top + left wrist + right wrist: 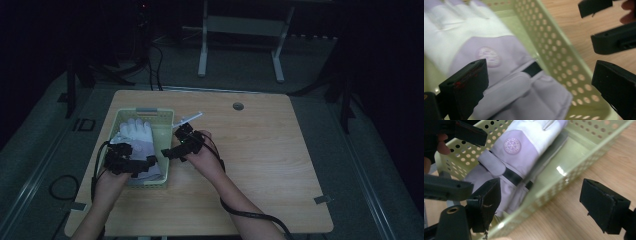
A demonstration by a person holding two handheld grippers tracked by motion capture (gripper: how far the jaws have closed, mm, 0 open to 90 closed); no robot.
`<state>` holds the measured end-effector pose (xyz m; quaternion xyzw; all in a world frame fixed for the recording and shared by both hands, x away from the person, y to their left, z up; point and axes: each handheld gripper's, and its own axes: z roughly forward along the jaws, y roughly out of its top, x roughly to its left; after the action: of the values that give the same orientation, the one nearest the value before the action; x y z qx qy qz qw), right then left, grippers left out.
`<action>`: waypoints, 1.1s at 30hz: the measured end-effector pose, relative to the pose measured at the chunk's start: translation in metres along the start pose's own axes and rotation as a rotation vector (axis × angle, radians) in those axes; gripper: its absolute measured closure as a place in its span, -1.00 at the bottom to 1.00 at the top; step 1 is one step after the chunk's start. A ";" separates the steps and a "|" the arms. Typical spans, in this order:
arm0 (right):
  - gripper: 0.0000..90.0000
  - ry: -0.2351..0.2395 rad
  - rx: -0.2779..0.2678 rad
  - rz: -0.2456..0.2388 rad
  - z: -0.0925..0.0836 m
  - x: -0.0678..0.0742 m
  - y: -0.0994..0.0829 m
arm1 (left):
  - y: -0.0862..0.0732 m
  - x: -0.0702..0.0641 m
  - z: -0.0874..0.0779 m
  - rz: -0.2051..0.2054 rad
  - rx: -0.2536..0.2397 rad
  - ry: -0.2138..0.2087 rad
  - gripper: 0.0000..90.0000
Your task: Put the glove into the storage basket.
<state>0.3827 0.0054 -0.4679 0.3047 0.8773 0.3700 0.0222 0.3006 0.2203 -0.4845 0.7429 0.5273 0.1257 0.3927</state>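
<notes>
Glove (524,152) — soft padded cloth, white and lilac, matt, with a stitched round badge and a dark strap. Basket (574,173) — pale green perforated plastic, smooth, its floor faintly glossy. Table (260,150) — light wood-grain top, smooth, low sheen. Left gripper (536,85) and right gripper (544,202) — black matt jaws, pads scuffed and rough at the edges.

Glove (136,134) in basket (162,120) at table's (260,150) left; both grippers just beside basket.
</notes>
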 end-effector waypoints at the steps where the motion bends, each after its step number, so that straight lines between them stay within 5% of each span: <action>1: -0.62 -0.006 -0.008 -0.002 -0.003 -0.002 -0.002 | 0.000 0.000 0.000 0.000 0.000 0.000 -0.97; 14: -0.69 -0.060 -0.040 -0.009 -0.032 -0.031 -0.031 | 0.005 -0.050 0.010 0.090 -0.071 -0.108 -0.97; 33: -0.69 -0.101 -0.053 0.008 -0.060 -0.058 -0.075 | 0.004 -0.106 0.033 0.233 -0.080 -0.208 -0.97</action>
<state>0.3754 -0.1047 -0.4850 0.3258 0.8637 0.3774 0.0731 0.2794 0.1112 -0.4796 0.7917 0.3888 0.1138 0.4572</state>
